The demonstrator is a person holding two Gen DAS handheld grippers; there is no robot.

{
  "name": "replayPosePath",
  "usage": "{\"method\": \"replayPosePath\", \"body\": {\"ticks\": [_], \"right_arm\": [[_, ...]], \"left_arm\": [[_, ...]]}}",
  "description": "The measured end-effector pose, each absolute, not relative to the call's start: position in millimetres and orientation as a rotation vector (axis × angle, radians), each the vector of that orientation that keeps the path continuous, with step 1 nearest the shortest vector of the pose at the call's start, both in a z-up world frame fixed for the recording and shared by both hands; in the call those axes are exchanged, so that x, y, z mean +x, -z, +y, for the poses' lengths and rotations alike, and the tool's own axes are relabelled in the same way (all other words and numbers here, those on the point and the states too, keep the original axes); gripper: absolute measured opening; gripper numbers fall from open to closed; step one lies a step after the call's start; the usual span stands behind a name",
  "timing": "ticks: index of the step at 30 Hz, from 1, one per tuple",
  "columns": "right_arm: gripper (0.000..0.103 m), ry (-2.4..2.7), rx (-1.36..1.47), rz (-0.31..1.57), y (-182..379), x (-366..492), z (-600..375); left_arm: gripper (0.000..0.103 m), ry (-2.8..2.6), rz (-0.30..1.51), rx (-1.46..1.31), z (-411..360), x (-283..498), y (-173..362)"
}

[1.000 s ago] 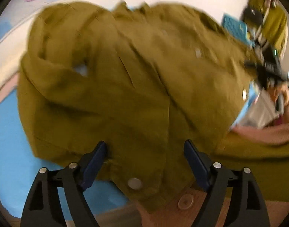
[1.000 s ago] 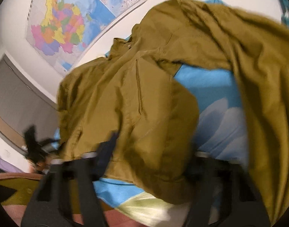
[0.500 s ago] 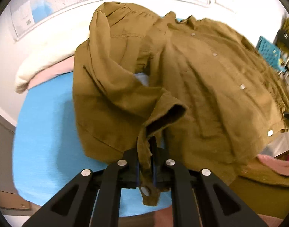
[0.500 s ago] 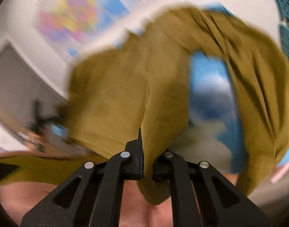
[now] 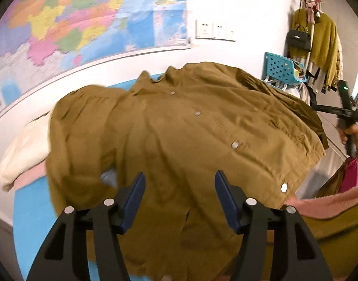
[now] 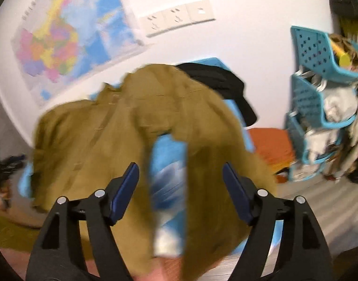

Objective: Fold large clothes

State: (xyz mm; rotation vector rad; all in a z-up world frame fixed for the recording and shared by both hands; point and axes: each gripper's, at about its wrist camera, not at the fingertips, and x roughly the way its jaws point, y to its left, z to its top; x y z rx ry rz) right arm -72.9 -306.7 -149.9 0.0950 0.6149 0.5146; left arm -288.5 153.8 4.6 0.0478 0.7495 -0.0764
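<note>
Olive-brown button shirt [image 5: 190, 145] lies spread, front up, on blue-covered surface [image 5: 31, 213] below wall map [image 5: 85, 18]; left gripper [image 5: 180, 201] and right gripper [image 6: 180, 192] both above it, jaws opening, nothing pinched between either pair

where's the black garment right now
In the right wrist view the black garment lies at the far end of the blue surface, just behind the olive shirt and left of the teal baskets.
</note>
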Motion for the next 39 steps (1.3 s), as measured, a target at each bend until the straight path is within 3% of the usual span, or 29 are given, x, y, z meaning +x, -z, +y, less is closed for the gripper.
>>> {"method": "replayPosePath", "body": {"ticks": [4, 6, 8, 10, 11, 19, 22, 31, 39], "right_arm": [[0.071, -0.492, -0.016, 0.679, 161.9, -19.5, -279.5], [0.069, -0.466, -0.098, 0.727, 170.6, -2.3, -268.9], [0.056, -0.467, -0.164, 0.789, 180.2, 9.5, -263.5], [0.015, -0.514, -0.154, 0.833, 178.5, 16.8, -266.1], [0.005, -0.557, -0.100, 0.839, 172.9, 17.8, -273.0], [0.005, -0.601, 0.364, 0.568, 32.3, 10.6, -397.4], [0.005, -0.569, 0.424, 0.557, 11.8, 19.8, -408.9], [0.008, -0.757, 0.347, 0.709, 8.0, 13.3, -308.3], [0.013, -1.087, 0.100, 0.679, -30.7, -78.6, -163.9]], "left_arm": [[0.060, 0.116, 0.768, 0.052, 139.6, -262.1, -1.7], [0.069, 0.143, 0.779, 0.053, 131.9, -247.7, 1.2], [0.071, 0.165, 0.791, 0.051, 126.9, -236.9, 7.1], [0.071, 0.179, 0.806, 0.059, 122.5, -225.7, 12.1], [0.071, 0.186, 0.812, 0.056, 122.0, -219.5, 14.1], [0.070, 0.239, 0.817, 0.023, 127.8, -177.8, 11.2], [0.070, 0.258, 0.810, 0.008, 130.2, -163.7, 8.2], [0.071, 0.355, 0.803, -0.044, 136.9, -142.0, 7.8], [0.071, 0.438, 0.741, -0.139, 155.5, -143.8, -5.5]]}}
